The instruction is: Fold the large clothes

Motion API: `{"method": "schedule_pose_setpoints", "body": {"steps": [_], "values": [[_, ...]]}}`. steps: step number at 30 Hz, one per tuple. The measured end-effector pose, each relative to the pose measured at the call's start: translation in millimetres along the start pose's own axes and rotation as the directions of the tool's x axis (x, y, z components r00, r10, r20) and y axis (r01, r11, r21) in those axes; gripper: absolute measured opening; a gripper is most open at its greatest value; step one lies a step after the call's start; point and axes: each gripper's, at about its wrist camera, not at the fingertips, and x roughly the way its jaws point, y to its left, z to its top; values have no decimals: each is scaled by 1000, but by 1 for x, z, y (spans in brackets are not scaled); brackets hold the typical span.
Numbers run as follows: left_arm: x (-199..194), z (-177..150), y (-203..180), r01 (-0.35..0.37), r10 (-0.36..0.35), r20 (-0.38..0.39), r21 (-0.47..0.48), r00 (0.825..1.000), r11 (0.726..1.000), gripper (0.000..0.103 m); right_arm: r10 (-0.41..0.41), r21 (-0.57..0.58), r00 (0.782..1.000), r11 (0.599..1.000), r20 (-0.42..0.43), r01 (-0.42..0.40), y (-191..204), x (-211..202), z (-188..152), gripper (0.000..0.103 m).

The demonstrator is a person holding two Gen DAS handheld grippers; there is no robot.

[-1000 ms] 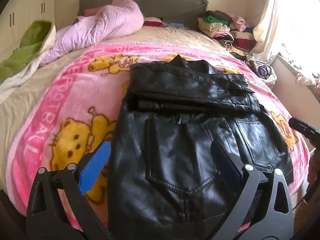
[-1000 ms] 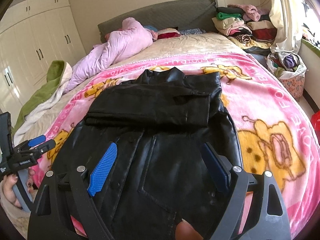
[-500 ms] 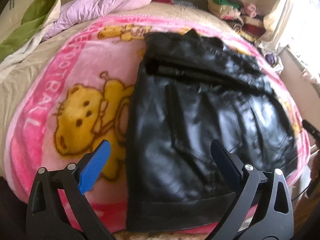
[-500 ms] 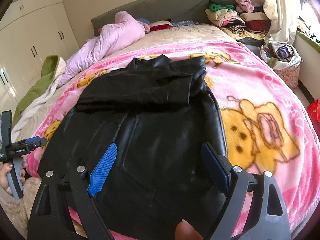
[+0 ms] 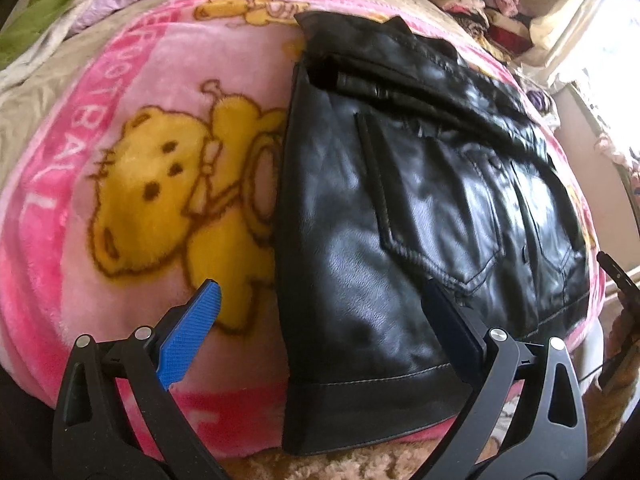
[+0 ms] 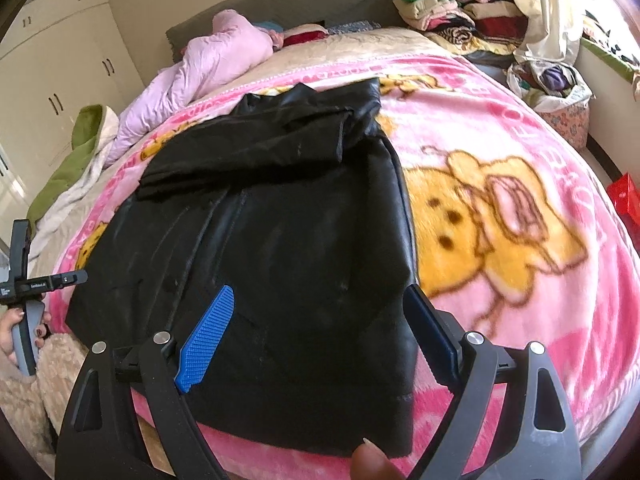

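Observation:
A black leather jacket point(image 5: 400, 208) lies flat on a pink bear-print blanket point(image 5: 152, 184), its sleeves folded across the chest and its hem at the bed's near edge. My left gripper point(image 5: 320, 320) stands open just above the hem's left corner, with nothing between its blue pads point(image 5: 192, 332). In the right wrist view the same jacket point(image 6: 280, 220) fills the middle. My right gripper point(image 6: 320, 332) hangs open over the hem's right corner, holding nothing. A fingertip point(image 6: 368, 460) shows at the bottom edge.
A lilac quilt point(image 6: 208, 64) and a green blanket point(image 6: 68, 160) lie at the bed's far left. Folded clothes point(image 6: 452, 12) are stacked at the head, with a bag of laundry point(image 6: 556, 88) beside the bed. White wardrobes point(image 6: 60, 60) stand at left, and a beige fluffy cover point(image 5: 360, 464) hangs below the blanket.
Both grippers have dropped and tipped down toward the jacket's hem, which now looks larger and nearer. The left view has slid toward the hem's left corner. Both stay open.

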Motion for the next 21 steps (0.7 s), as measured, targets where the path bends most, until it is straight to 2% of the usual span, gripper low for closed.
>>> {"method": "schedule_pose_setpoints", "body": {"steps": [9,10,16,18,19,21], "values": [[23,1,0,122,-118,-124,26,985,992,92,11,33,997,999,-78,-8,-16,4,-19,86],[24,1,-1,123,-119,-133,28,984,992,91,13,36,996,999,-87,-10,-18,5,-20,86],[28,-1,-4,153,-147,-153,33,977,988,58,51,51,988,998,-149,-44,-23,18,-31,86],[28,-2,-4,161,-154,-155,37,976,986,56,71,63,984,996,-165,-61,-26,22,-32,84],[27,-2,-4,165,-158,-155,34,975,986,56,82,66,982,995,-168,-72,-27,24,-32,77],[27,-2,-2,175,-169,-155,26,973,984,56,87,67,981,995,-174,-77,-32,29,-31,71]]}}
